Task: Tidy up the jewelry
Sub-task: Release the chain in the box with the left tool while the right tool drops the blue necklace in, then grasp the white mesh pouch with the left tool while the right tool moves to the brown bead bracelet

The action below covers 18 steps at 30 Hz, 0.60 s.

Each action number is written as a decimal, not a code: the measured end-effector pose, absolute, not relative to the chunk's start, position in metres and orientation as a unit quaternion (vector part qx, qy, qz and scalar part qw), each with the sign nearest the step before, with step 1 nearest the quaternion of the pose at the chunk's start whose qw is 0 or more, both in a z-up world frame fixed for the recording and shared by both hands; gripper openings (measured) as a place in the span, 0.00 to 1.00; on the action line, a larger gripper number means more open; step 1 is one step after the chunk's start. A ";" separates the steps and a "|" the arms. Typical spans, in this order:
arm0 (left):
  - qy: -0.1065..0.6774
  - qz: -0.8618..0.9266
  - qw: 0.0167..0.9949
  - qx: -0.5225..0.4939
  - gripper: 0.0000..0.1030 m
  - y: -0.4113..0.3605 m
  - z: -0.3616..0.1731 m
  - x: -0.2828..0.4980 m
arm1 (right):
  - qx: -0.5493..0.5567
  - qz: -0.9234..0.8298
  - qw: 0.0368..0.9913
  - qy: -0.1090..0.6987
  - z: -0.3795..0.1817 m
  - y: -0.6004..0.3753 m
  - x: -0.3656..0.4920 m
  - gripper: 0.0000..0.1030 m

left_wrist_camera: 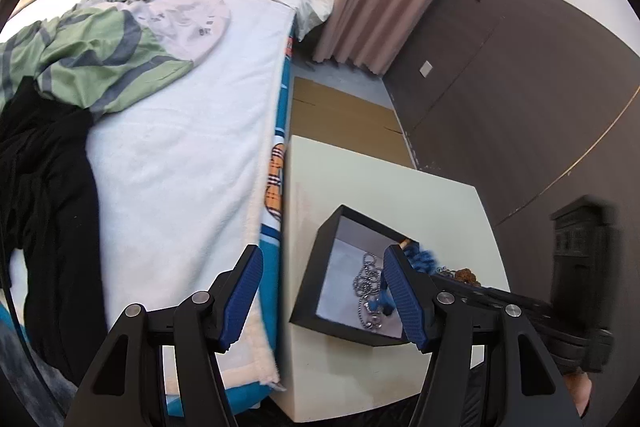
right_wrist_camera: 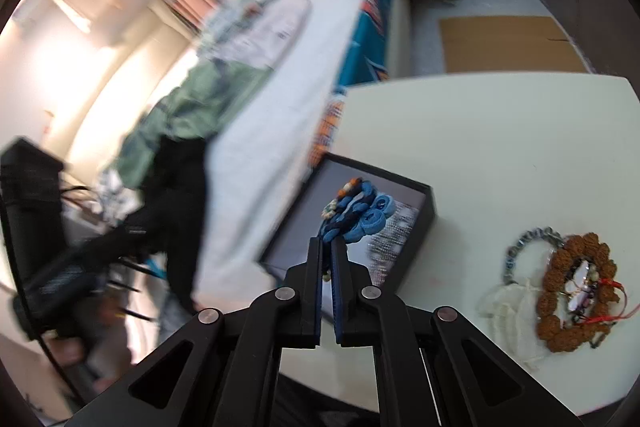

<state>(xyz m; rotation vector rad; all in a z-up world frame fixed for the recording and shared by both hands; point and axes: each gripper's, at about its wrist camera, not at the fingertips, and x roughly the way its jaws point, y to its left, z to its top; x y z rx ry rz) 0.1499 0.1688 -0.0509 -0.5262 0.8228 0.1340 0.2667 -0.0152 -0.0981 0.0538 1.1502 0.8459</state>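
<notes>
Our right gripper (right_wrist_camera: 327, 247) is clamped on a blue cord piece (right_wrist_camera: 352, 215), its beaded end dangling over the open black box (right_wrist_camera: 428, 205). We judge the pinch is kept low on the cord so the bulk hangs free and can drop inside. Our left gripper (left_wrist_camera: 324, 281) has its fingers apart with nothing between them, hovering over the gap between bed (left_wrist_camera: 180, 155) and table (left_wrist_camera: 400, 187); it looks kept clear of the box so the drop has room.

The left view looks into the box, at about three o'clock from the left fingers, and shows a silver chain (left_wrist_camera: 366, 283) already lying on the grey floor, with blue cord beside it. The right view blurs that chain to streaks, yet it alone shows the pile (right_wrist_camera: 572, 291) still waiting on the table at four o'clock from the box: brown bead bracelet, grey bead strand, red thread, pale pouch.
</notes>
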 end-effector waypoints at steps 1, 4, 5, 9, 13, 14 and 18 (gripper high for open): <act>0.396 0.064 0.881 -0.252 0.62 0.170 -0.051 0.149 | 0.021 0.380 0.755 0.535 -0.101 -0.016 0.268 0.08; 0.400 0.063 0.880 -0.248 0.66 0.168 -0.053 0.147 | 0.039 0.372 0.751 0.543 -0.102 -0.028 0.268 0.51; 0.399 0.061 0.880 -0.249 0.71 0.168 -0.053 0.147 | 0.044 0.369 0.758 0.536 -0.099 -0.034 0.267 0.74; 0.396 0.049 0.884 -0.242 0.78 0.157 -0.051 0.150 | 0.063 0.349 0.787 0.505 -0.082 -0.069 0.262 0.79; 0.402 0.029 0.886 -0.227 0.78 0.137 -0.048 0.159 | 0.086 0.322 0.799 0.500 -0.076 -0.103 0.268 0.79; 0.402 0.025 0.887 -0.224 0.78 0.132 -0.047 0.160 | 0.091 0.315 0.803 0.498 -0.075 -0.112 0.270 0.79; 0.411 0.004 0.888 -0.207 0.78 0.107 -0.045 0.171 | 0.113 0.286 0.815 0.491 -0.072 -0.151 0.274 0.79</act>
